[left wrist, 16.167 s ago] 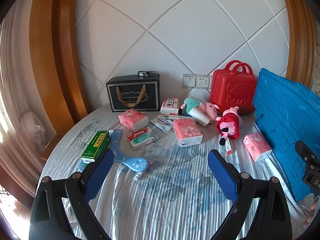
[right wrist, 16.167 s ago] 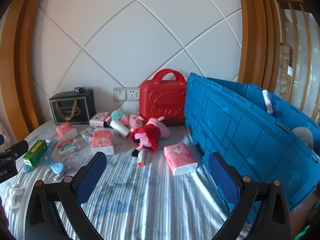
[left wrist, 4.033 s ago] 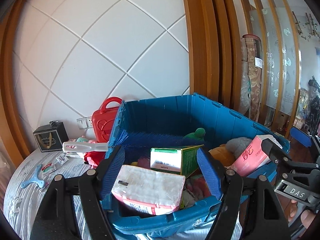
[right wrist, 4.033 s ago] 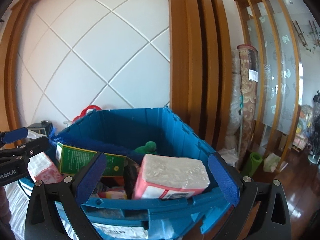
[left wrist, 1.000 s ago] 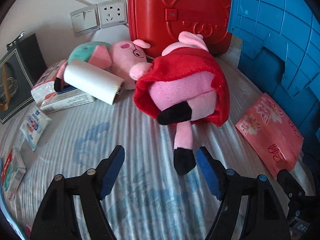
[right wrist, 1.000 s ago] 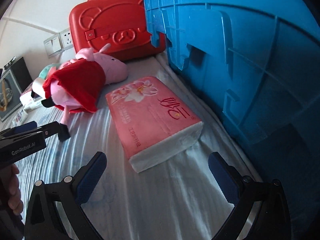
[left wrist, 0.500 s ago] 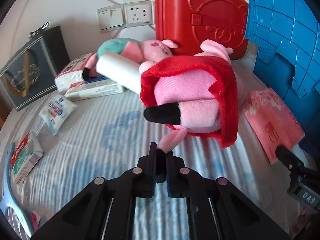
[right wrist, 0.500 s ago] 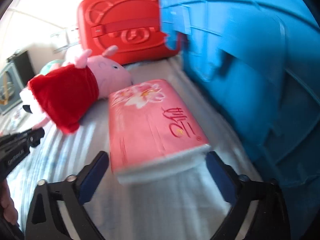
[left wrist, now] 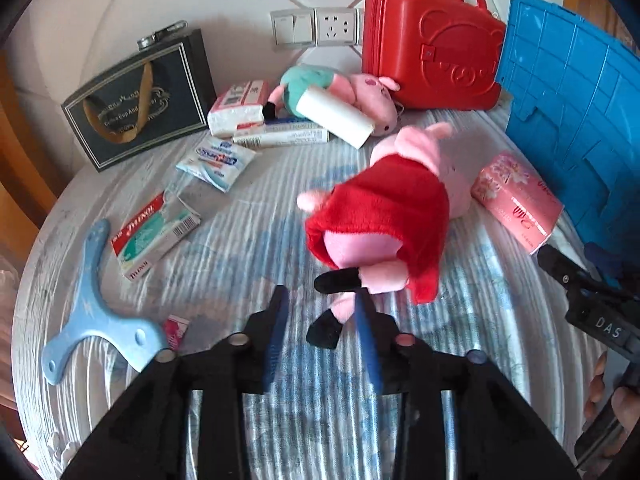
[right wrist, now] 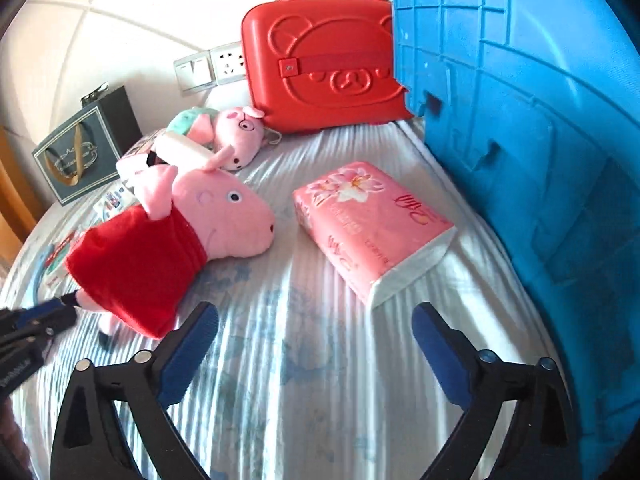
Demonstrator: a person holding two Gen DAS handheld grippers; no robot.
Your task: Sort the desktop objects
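Note:
A pink pig plush in a red dress (left wrist: 384, 216) lies on the striped cloth; it also shows in the right wrist view (right wrist: 168, 240). My left gripper (left wrist: 322, 332) has its jaws partly open, and one plush leg (left wrist: 332, 320) lies between the fingers, against the right one. My right gripper (right wrist: 314, 350) is open and empty, just in front of a pink tissue pack (right wrist: 372, 228). The blue crate (right wrist: 540, 128) stands at the right.
A red case (left wrist: 428, 44), a second pig plush with a white roll (left wrist: 340, 108), a black gift bag (left wrist: 140, 96), tissue packs, a toothpaste box (left wrist: 156, 236), a wipes pack (left wrist: 216, 160) and a blue hanger piece (left wrist: 92, 312) lie around.
My left gripper was shut on the plush leg half a second ago; now its jaws stand apart and the plush has dropped back and turned. My right gripper has drawn back a little from the tissue pack.

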